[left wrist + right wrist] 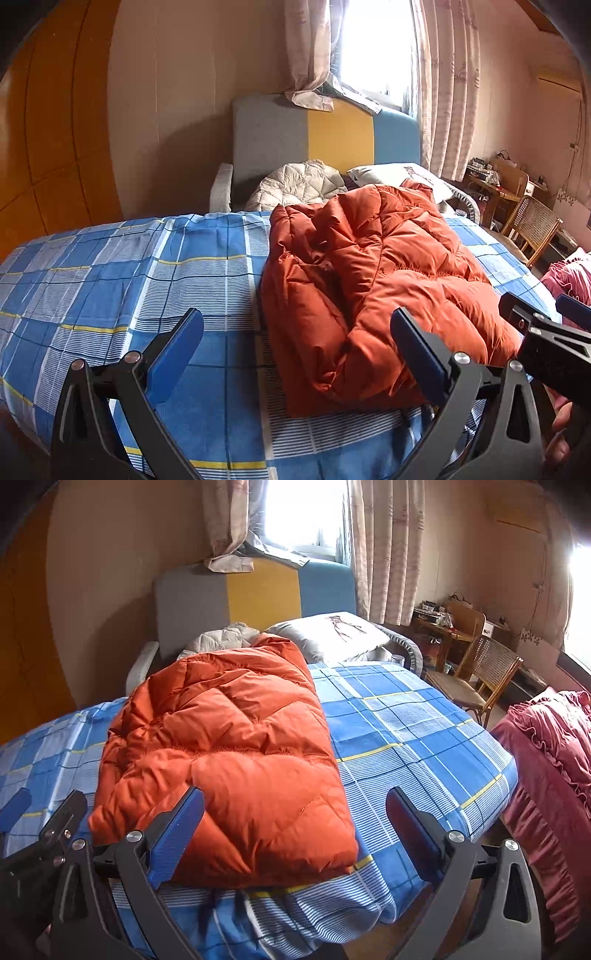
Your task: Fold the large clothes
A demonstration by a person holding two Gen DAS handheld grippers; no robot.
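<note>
**Op A:** From my left wrist camera I see the orange puffer jacket (380, 288) lying folded into a thick bundle on the blue plaid bedsheet (110, 280). My left gripper (295, 354) hangs just short of the jacket's near edge, jaws spread wide, nothing between them.

**Op B:** Same on my side. The right gripper (293, 834) is splayed open too, its left finger (177, 834) over the near corner of the orange jacket; I cannot tell whether it touches the fabric. The other finger sits above bare sheet.

**Op A:** I catch your gripper at the right edge of my view, close beside mine.

**Op B:** And yours shows at my lower left. The jacket runs lengthwise away from us, its far end reaching toward the white pillow (332, 631) and a pale quilted garment (218, 638) by the headboard (255, 590).

**Op A:** The headboard is grey, yellow and blue, under a bright window with curtains (447, 85).

**Op B:** To my right stands a cane-backed chair (484, 672), and a red ruffled cover (546, 760) hangs just beside the bed corner.
</note>
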